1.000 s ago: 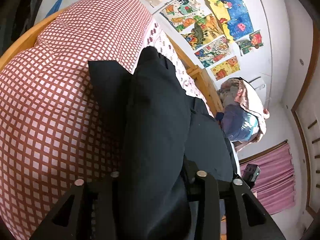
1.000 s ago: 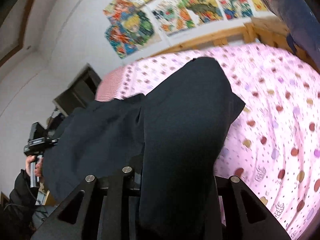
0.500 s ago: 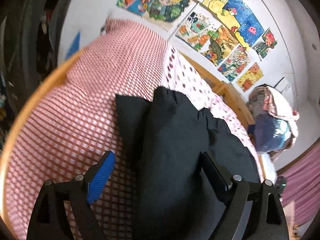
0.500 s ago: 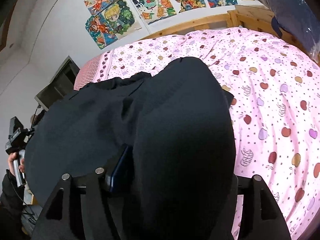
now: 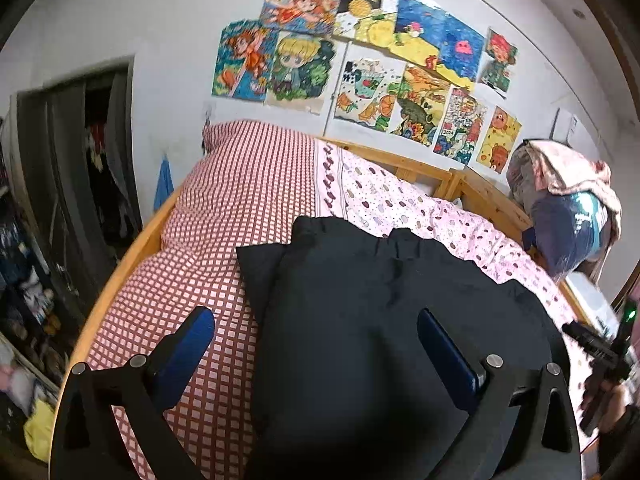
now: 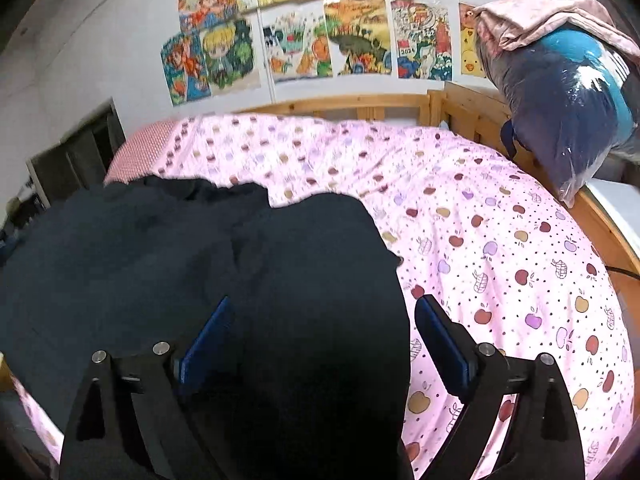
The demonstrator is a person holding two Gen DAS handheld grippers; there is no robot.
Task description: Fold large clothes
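A large black garment (image 5: 372,304) lies folded on the bed, partly on the red-checked pillow (image 5: 240,184) and partly on the pink apple-print sheet (image 6: 500,248). My left gripper (image 5: 316,344) hangs above its near end, jaws still opening wide, blue pads clear of the cloth. In the right wrist view the same black garment (image 6: 240,272) fills the lower left. My right gripper (image 6: 324,336) is over its right fold, jaws opening, with cloth lying between the pads but not pinched. The right gripper's other hand-held unit (image 5: 600,352) shows at the left view's far right.
A wooden bed frame (image 6: 360,104) runs along the poster-covered wall. A bagged bundle of bedding (image 6: 568,92) sits on the frame's right corner. A dark wardrobe (image 5: 72,184) and cluttered shelves stand left of the bed.
Both grippers let go of the black garment: their jaws went from shut on the cloth to wide apart. The left gripper rose and pulled back, so more of the bed and wall shows.
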